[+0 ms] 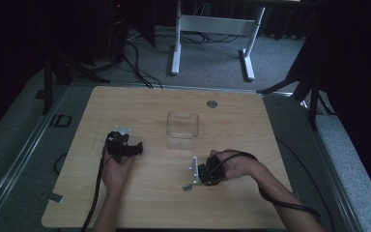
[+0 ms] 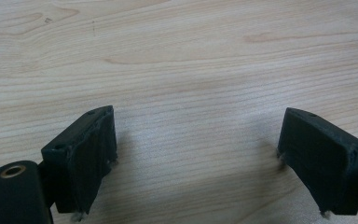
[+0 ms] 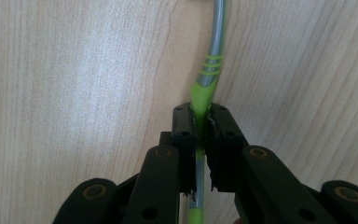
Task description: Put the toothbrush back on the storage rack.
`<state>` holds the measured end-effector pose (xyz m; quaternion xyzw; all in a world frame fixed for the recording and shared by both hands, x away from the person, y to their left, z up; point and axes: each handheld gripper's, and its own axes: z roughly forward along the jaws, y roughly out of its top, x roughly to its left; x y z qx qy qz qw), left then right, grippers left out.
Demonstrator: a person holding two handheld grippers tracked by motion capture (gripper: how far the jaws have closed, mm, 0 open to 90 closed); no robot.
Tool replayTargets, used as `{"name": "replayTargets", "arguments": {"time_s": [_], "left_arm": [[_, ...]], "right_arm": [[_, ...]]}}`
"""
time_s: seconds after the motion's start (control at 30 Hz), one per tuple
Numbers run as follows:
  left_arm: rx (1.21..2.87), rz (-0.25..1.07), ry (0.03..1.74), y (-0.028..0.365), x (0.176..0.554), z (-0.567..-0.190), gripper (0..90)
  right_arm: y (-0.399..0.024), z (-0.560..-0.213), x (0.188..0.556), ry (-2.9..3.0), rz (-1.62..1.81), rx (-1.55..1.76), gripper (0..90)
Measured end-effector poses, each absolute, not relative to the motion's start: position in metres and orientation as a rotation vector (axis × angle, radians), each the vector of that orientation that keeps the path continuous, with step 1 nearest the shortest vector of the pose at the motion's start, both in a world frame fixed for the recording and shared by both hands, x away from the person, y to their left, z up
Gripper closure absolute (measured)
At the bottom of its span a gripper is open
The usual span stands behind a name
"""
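Observation:
A green and grey toothbrush (image 3: 212,60) lies flat on the wooden table (image 1: 140,104). My right gripper (image 3: 200,121) is shut on its green handle, and the grey part runs on away from the jaws. In the high view that right gripper (image 1: 204,175) rests low on the table at the right of centre, held by a hand. A small dark piece (image 1: 187,187) just beyond it looks like the brush's far end. My left gripper (image 1: 125,144) sits at the left of centre. Its jaws stand wide open over bare wood, left gripper (image 2: 196,158) holding nothing.
A clear plastic box (image 1: 182,129) stands upright in the middle of the table, behind and between the two grippers. A round grey cap (image 1: 211,103) is set into the tabletop farther back. Cables trail from both grippers toward the front edge.

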<state>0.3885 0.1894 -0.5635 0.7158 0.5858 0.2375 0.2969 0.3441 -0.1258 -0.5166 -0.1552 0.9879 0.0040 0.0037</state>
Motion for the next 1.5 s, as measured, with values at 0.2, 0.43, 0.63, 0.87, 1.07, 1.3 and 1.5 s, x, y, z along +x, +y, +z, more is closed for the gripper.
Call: {"name": "replayTargets", "arguments": {"time_s": [0.2, 0.43, 0.63, 0.87, 1.07, 1.3, 1.5], "left_arm": [[1.902, 0.631, 1.557, 0.189, 0.389, -0.564, 12.0], [1.902, 0.631, 1.558, 0.189, 0.389, -0.564, 12.0], [1.902, 0.631, 1.558, 0.189, 0.389, -0.564, 12.0], [1.902, 0.631, 1.558, 0.189, 0.389, -0.564, 12.0], [1.902, 0.631, 1.558, 0.189, 0.389, -0.564, 12.0], [1.902, 0.631, 1.558, 0.189, 0.389, -0.564, 12.0], [1.902, 0.631, 1.558, 0.189, 0.389, -0.564, 12.0]], "right_arm": [[-0.128, -0.513, 0.345, 3.093, 0.026, -0.455, 82.5], [-0.132, -0.505, 0.348, 3.089, 0.107, -0.395, 82.5], [-0.131, -0.498, 0.348, 3.076, 0.185, -0.364, 82.5], [-0.130, -0.492, 0.350, 3.050, 0.284, -0.307, 82.6], [-0.128, -0.489, 0.352, 3.033, 0.348, -0.275, 82.6], [-0.133, -0.484, 0.354, 3.008, 0.441, -0.209, 82.6], [-0.139, -0.480, 0.357, 2.982, 0.497, -0.153, 82.5]]}}
